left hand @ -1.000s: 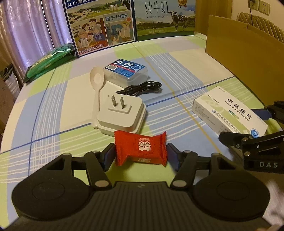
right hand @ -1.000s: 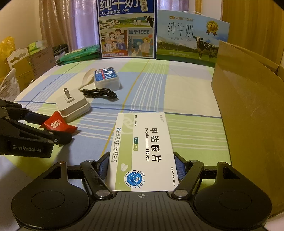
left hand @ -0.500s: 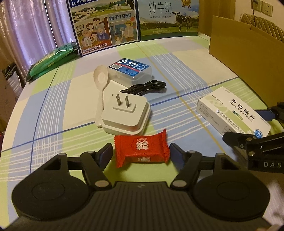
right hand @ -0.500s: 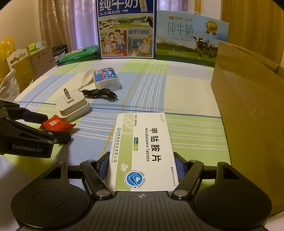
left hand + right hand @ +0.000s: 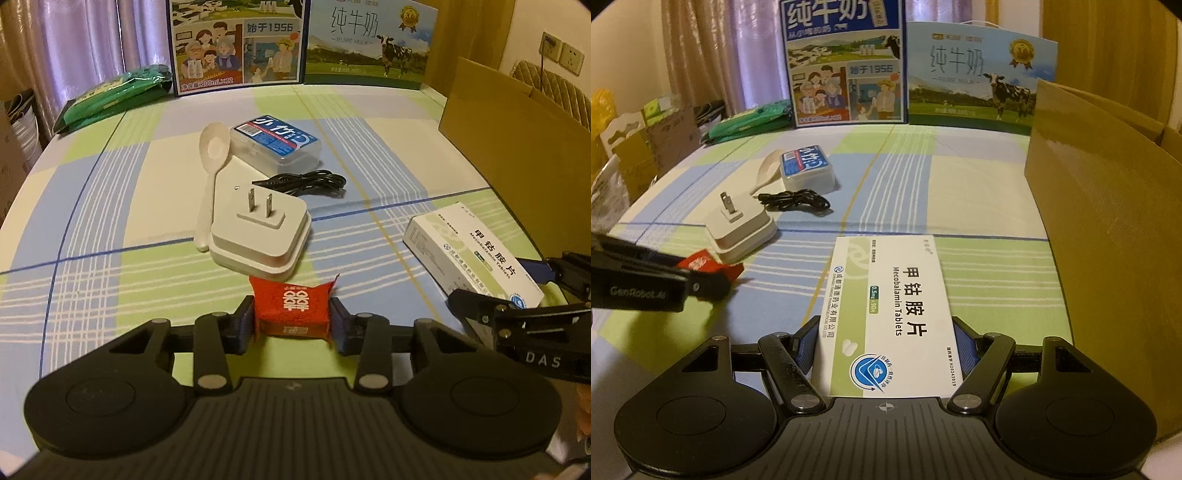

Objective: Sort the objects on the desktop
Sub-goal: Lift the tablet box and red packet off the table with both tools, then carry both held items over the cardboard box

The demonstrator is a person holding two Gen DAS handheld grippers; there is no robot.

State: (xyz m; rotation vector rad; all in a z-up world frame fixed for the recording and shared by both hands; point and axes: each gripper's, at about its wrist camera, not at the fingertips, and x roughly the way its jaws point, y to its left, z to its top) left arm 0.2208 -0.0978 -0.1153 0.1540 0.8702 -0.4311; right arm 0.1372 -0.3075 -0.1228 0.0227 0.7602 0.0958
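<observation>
The left gripper (image 5: 291, 320) is clamped on the red candy packet (image 5: 290, 308), both pads pressed against its ends, with the white plug adapter (image 5: 260, 230) just beyond it at twelve o'clock. The right gripper (image 5: 884, 345) grips the near end of the white tablet box (image 5: 886, 314), which stretches away toward twelve o'clock over the checked tablecloth (image 5: 979, 192). Farther out at eleven o'clock lie the black cable (image 5: 794, 200) and the clear plastic case (image 5: 807, 170), and a cardboard box (image 5: 1108, 229) stands at three o'clock.

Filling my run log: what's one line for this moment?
left gripper: shut on red candy | right gripper: shut on tablet box | plug, spoon, cable: on table
</observation>
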